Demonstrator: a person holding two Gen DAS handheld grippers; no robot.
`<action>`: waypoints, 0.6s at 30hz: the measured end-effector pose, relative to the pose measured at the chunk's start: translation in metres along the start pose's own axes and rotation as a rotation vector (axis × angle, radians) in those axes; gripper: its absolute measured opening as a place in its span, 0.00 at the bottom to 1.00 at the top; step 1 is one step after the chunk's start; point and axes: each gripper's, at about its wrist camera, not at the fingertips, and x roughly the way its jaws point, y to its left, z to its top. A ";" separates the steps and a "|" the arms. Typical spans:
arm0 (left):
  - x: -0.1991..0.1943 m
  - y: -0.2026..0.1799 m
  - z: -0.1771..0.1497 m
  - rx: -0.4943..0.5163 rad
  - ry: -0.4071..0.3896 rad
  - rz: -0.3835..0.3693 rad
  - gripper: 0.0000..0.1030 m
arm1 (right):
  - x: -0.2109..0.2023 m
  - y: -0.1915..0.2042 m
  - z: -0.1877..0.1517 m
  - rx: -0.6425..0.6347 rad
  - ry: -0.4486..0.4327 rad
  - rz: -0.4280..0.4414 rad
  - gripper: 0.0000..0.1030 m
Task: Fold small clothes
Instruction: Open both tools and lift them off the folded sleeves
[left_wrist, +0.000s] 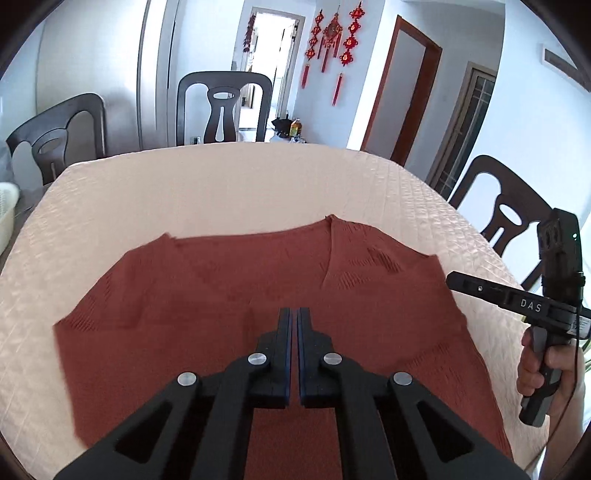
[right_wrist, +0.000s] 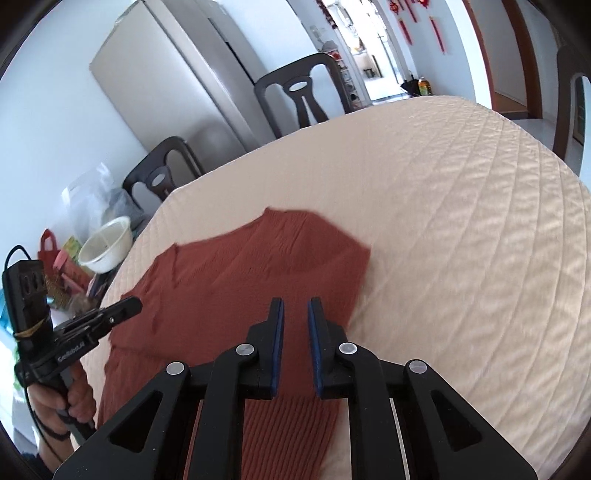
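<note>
A rust-red knitted V-neck top (left_wrist: 258, 295) lies spread flat on the cream quilted table cover (left_wrist: 221, 184), neckline toward the far side. My left gripper (left_wrist: 293, 314) hovers over the middle of the top with its jaws nearly together and nothing between them. My right gripper (right_wrist: 295, 304) is slightly open and empty above the top (right_wrist: 240, 277), near its right side. The right gripper also shows at the right edge of the left wrist view (left_wrist: 452, 277), off the top's right edge. The left gripper shows in the right wrist view (right_wrist: 133, 306), at the top's left edge.
Dark wooden chairs (left_wrist: 221, 107) stand around the table. A white bowl (right_wrist: 107, 243), bags and clutter sit off the table's left end. A tall grey fridge (right_wrist: 177, 74) stands behind. The cream cover (right_wrist: 461, 221) stretches bare to the right and far side.
</note>
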 end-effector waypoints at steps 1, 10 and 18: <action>0.008 -0.001 0.001 0.003 0.012 0.005 0.04 | 0.005 -0.003 0.004 0.000 0.005 -0.008 0.13; 0.010 -0.001 -0.024 0.012 0.070 -0.033 0.04 | 0.000 -0.004 -0.007 -0.047 0.032 -0.061 0.13; 0.000 -0.002 -0.039 0.003 0.064 -0.010 0.05 | -0.013 0.003 -0.034 -0.110 0.057 -0.118 0.13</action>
